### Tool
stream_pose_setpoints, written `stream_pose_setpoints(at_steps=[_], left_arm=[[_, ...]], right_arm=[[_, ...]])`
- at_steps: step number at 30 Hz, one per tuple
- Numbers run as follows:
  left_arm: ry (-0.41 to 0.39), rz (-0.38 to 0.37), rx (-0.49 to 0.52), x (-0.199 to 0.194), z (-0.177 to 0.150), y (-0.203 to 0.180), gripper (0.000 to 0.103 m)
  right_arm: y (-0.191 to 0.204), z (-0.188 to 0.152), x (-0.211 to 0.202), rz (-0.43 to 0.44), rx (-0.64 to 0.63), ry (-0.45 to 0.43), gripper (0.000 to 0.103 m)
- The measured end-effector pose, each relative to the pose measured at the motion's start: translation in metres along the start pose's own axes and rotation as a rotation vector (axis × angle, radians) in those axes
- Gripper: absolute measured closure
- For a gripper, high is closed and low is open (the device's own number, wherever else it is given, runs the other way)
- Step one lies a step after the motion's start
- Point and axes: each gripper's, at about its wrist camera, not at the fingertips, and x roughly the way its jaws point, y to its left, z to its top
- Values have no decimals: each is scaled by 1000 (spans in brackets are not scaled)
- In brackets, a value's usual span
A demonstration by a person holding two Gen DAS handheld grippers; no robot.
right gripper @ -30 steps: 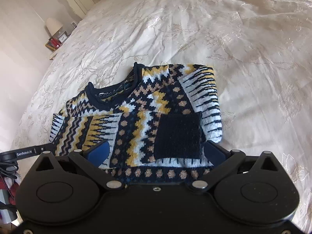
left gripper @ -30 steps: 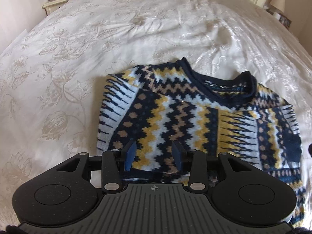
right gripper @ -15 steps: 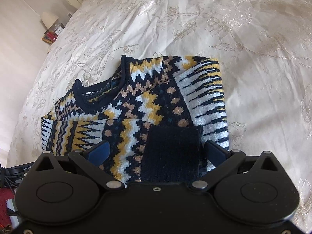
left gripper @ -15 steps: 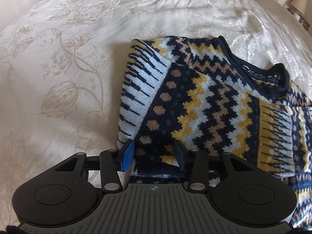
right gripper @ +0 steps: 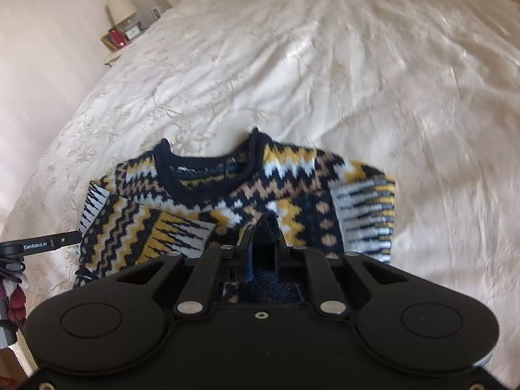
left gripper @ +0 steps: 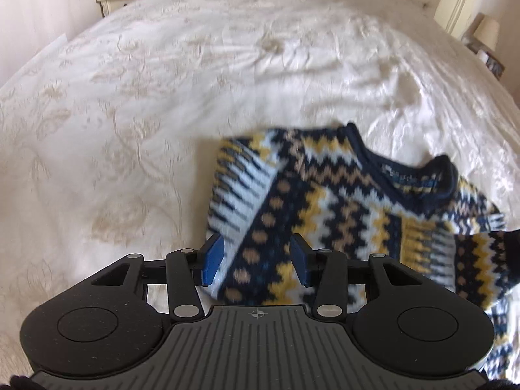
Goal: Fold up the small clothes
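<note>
Between the left tool's (left gripper: 255, 261) spread fingers lies the sweater (left gripper: 341, 214).

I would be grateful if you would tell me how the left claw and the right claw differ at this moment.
The left claw is open, its blue pads either side of the sweater's edge, while the right claw is shut on the patterned navy, yellow and white knitted sweater. The left claw grips nothing; the right claw pinches a dark navy part of the knit. Both are black two-finger tools over the same sweater on the cream embroidered bedspread.
</note>
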Motion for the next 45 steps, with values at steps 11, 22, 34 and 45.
stream_pose_setpoints(at_steps=[11,22,34,45], left_arm=[[128,70,-88,59,-3,23,53],[127,-19,-93,52,-10,32,24],[132,-56,-55,-10,-64,19,22],[197,-56,-33,-54,-148,9,22]], right_arm=[[-40,-21,51,-209,28,161,63],[-42,-39,41,-120,75,127,3],[-26,-66,3,-63,102,92,1],[-21,-125,-32,-54,86,158,1]])
